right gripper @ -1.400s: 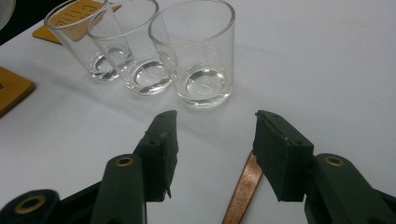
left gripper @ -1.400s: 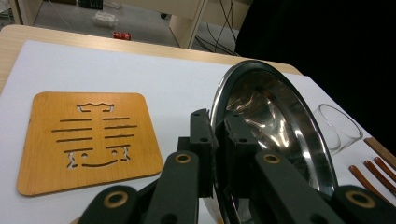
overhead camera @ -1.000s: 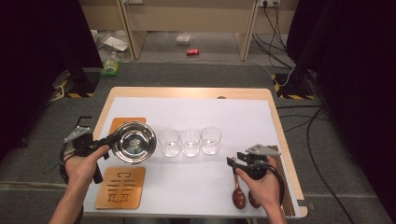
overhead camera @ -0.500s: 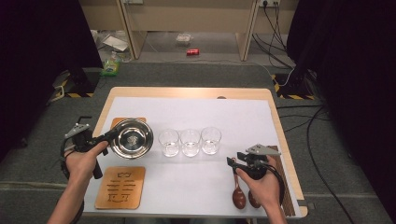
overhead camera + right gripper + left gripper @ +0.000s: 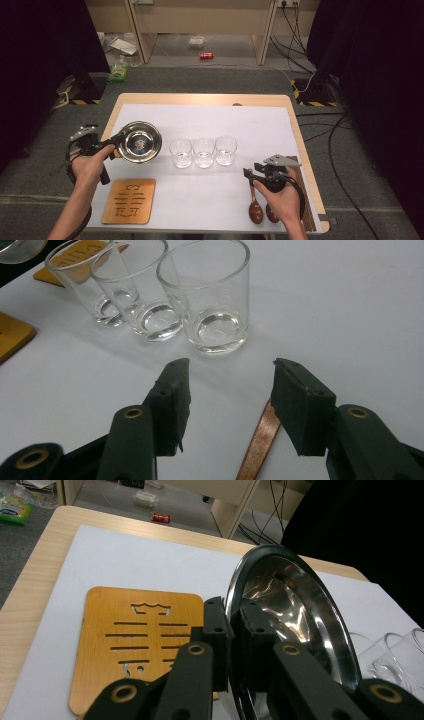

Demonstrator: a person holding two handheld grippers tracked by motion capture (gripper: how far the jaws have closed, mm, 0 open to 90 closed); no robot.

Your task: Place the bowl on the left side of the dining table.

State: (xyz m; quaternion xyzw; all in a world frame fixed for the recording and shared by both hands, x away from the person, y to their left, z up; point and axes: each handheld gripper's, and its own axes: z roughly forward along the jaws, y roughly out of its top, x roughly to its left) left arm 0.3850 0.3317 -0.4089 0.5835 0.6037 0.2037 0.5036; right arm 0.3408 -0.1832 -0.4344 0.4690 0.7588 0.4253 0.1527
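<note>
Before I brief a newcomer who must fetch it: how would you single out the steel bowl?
Start at the white sheet on the table, then go to its left edge. There the left gripper pinches the rim of the steel bowl, shiny metal beside three clear glasses.

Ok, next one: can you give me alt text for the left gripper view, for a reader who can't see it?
The left gripper has its two black jaws shut on the rim of a shiny steel bowl, held tilted above a white-covered table. A slotted wooden trivet lies flat behind the jaws, and clear glasses stand at the right edge.
</note>
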